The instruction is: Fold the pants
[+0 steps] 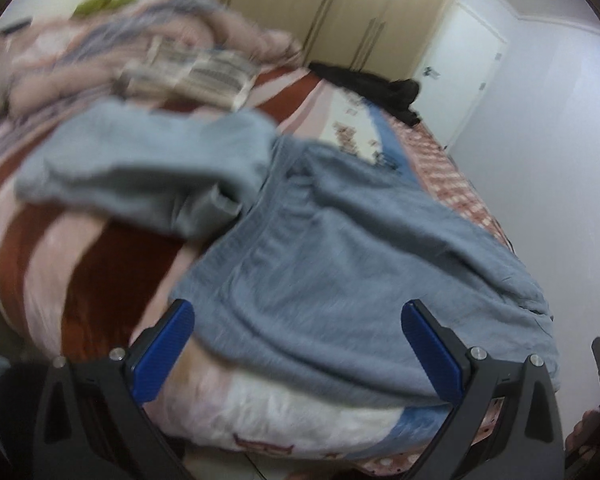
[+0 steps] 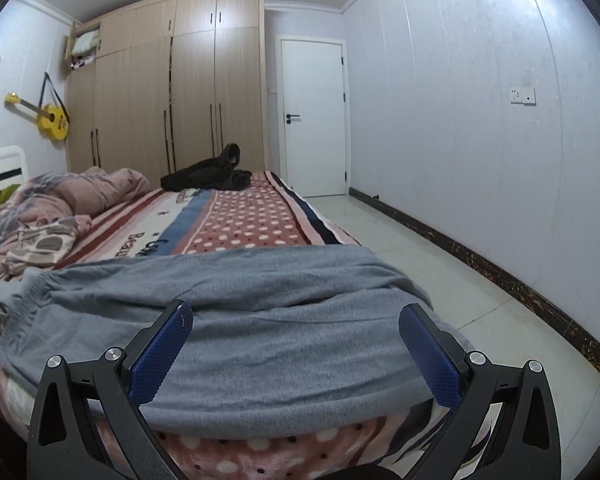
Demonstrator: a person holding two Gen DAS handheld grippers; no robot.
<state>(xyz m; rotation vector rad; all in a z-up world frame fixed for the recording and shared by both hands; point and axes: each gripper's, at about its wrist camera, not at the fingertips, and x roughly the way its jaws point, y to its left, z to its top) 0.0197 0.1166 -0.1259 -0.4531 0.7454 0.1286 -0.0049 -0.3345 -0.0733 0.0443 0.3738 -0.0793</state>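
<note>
Grey knit pants (image 1: 320,248) lie on the bed, the waistband running up the middle and one leg bent back to the left (image 1: 148,160). The left wrist view is blurred. My left gripper (image 1: 298,320) is open and empty, just above the near edge of the pants. In the right wrist view the pants (image 2: 260,320) spread across the near edge of the bed. My right gripper (image 2: 296,320) is open and empty, its fingers (image 2: 160,356) low over the cloth.
The bed has a striped and dotted blanket (image 2: 252,224). A crumpled pink duvet (image 2: 60,200) lies at the left and a dark garment (image 2: 208,174) at the far end. A wardrobe (image 2: 172,92), a white door (image 2: 312,116) and tiled floor (image 2: 440,280) lie beyond.
</note>
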